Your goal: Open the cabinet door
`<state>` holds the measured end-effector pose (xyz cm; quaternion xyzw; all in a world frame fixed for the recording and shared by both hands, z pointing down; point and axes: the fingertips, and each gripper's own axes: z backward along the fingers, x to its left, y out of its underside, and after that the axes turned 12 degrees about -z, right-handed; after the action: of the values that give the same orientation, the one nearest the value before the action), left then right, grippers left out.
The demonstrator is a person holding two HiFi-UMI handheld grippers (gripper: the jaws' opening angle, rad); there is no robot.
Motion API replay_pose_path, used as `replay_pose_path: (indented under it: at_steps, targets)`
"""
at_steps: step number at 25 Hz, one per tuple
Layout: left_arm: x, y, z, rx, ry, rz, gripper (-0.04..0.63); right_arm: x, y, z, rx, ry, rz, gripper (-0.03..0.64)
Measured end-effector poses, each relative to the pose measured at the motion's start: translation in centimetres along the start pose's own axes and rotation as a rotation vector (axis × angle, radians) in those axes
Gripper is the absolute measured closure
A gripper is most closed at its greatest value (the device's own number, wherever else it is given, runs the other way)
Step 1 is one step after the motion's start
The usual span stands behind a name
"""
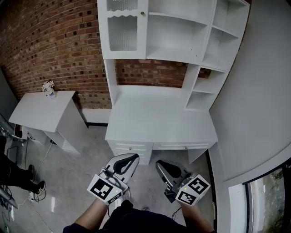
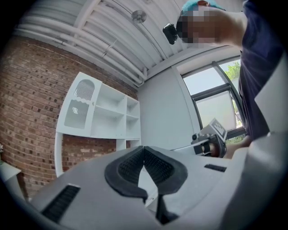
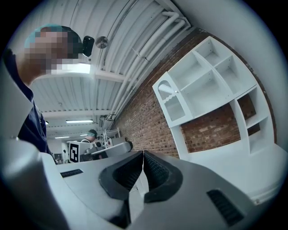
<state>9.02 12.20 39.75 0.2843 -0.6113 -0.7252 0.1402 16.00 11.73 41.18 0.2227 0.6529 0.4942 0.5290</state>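
No words or numbers are showing legibly; only square marker patterns are showing on the left cube [image 1: 105, 189] and right cube [image 1: 193, 189], in front of the desk [image 1: 159, 123].

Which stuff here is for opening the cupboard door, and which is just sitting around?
For the job: cabinet door, its knob, left tongs, right tongs, both shut.
Just around: side table, flower pot, open shelves, desk drawers.

A potted flower [image 1: 48, 88] stands on the white side table [image 1: 40, 111].
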Motion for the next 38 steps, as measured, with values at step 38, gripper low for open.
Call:
replay_pose_path:
  at_steps: [38]
  targets:
    - [22.5, 6.3, -0.4, -0.043, 0.067, 0.044, 0.588, -4.1, -0.7, -22.2, 0.005, 0.100, 0.002, 0.591]
